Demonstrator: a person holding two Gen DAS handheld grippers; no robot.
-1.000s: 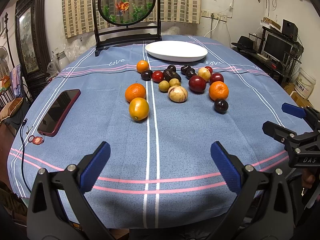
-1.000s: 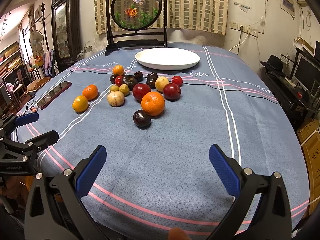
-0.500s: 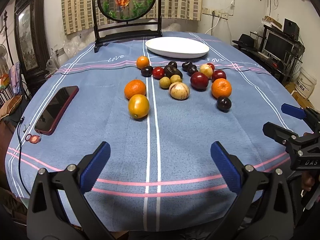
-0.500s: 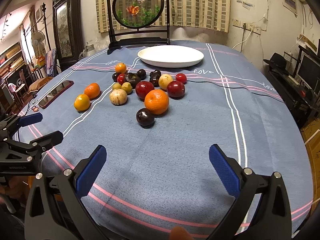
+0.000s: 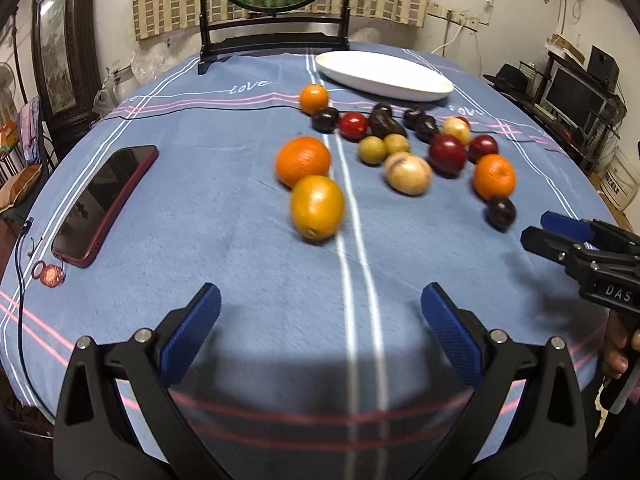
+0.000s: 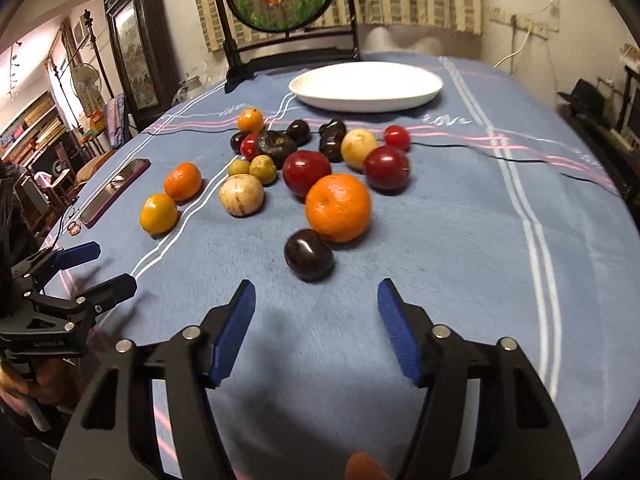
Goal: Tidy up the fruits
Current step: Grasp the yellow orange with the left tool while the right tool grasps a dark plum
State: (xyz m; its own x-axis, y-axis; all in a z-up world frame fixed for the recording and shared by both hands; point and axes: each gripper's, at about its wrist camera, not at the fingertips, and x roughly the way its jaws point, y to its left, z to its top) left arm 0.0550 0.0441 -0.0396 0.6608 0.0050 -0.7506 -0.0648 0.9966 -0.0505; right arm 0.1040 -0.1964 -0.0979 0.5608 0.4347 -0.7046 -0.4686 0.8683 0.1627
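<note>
Several fruits lie loose on the blue tablecloth (image 5: 200, 216): oranges, dark plums, red plums and pale round fruits. A yellow-orange fruit (image 5: 317, 207) lies ahead of my left gripper (image 5: 320, 308), which is open and empty. A dark plum (image 6: 308, 254) lies just ahead of my right gripper (image 6: 316, 300), with a large orange (image 6: 338, 207) behind it. The right gripper is open and empty. An empty white plate (image 5: 384, 75) stands beyond the fruits; it also shows in the right wrist view (image 6: 366, 85).
A red phone (image 5: 104, 200) lies at the table's left, with a small round charm (image 5: 51, 273) and a black cable (image 5: 20, 300) beside it. A dark framed round screen (image 5: 276, 4) stands at the table's far edge. Furniture and monitors surround the table.
Both grippers have moved forward and lower toward the fruits. The right gripper's jaws have narrowed somewhat and now sit close behind the dark plum.
</note>
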